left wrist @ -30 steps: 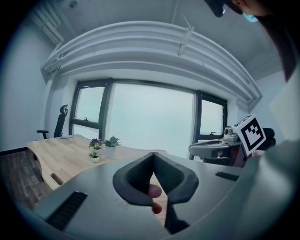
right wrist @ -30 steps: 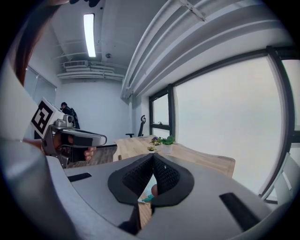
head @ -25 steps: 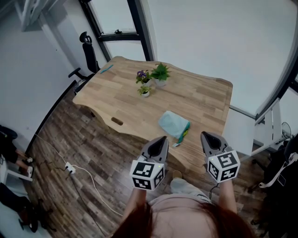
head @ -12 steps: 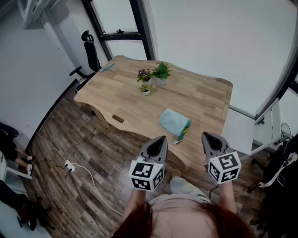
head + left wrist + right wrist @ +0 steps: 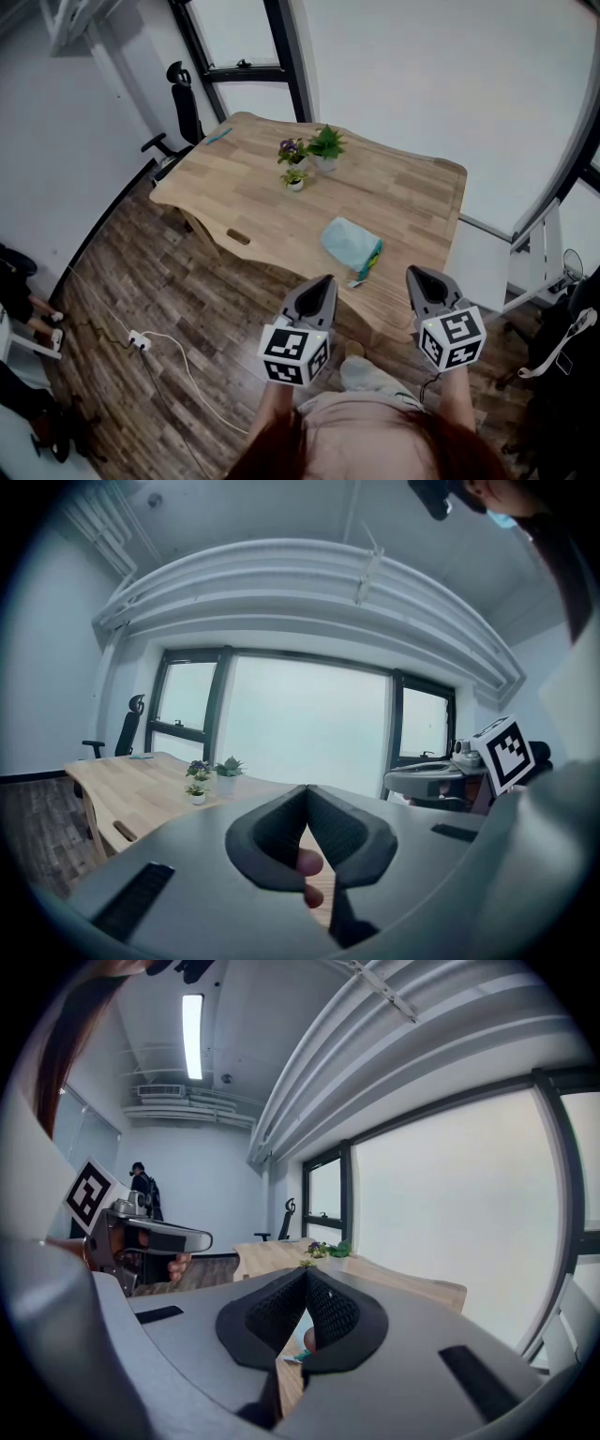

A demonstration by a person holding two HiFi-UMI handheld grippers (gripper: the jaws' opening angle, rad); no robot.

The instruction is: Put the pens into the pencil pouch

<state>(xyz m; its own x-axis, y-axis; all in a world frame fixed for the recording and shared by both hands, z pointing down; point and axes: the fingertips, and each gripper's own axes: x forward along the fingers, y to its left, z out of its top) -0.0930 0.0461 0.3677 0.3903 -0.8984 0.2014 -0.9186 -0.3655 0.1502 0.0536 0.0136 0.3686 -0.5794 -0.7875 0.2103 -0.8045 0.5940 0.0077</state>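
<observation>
I am holding the left gripper [image 5: 325, 280] with its jaws shut tight, tip to tip, and they are gripping nothing. In the left gripper view the two dark pads [image 5: 277, 836] are pressing together. Only the far tabletop [image 5: 244, 202] and the little plants [image 5: 309, 155] are showing past them. These jaws are pointing forward and a little down, and they are hanging in the air by the near edge of the tabletop.

Ahead of the left jaws and a bit to their right, the blue-green pencil pouch [image 5: 345, 244] is lying flat close to that edge. A green pen [image 5: 373, 259] is lying right beside the pouch, touching its right side. The pen's long way is running away from me, with its near end toward the jaws and its far end leaning a little to the right. I am not able to tell how many pens are there, or which way the pouch's mouth is facing, because it is all too small.

I am holding the right gripper [image 5: 413, 273] the same way, with its jaws shut and empty. The pen is lying ahead of these jaws and to their left, so it is sitting between the two grippers. I am guessing the left jaws are a bit nearer to it. Both sets of jaws are going to need opening before any grab.
</observation>
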